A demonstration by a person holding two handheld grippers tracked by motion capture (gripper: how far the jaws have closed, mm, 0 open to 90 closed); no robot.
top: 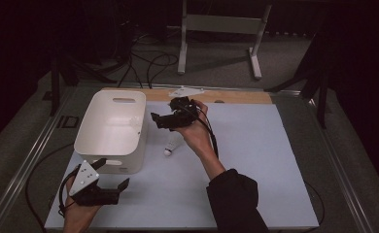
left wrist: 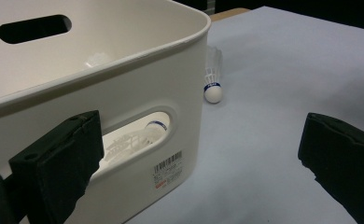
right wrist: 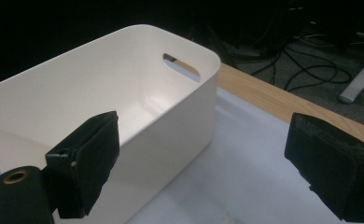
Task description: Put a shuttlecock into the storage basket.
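Mostly white mat [top: 246, 160] on tbl, wood edge [top: 236, 96], grey carpet [top: 216, 68], dark rm

The left gripper [top: 111, 180] sits low at the near left, held in the left hand [top: 78, 213], its jaws standing wide apart with nothing between them. The right gripper [top: 157, 119] is raised farther off, the right hand [top: 195, 131] and dark-sleeved forearm reaching in from the near right, jaws spread wide and empty, pointing left.

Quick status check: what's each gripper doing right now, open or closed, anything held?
Left gripper: open, holding nothing, near the white bin.
Right gripper: open, holding nothing, beside the bin's rim, above the shuttlecock on the table.
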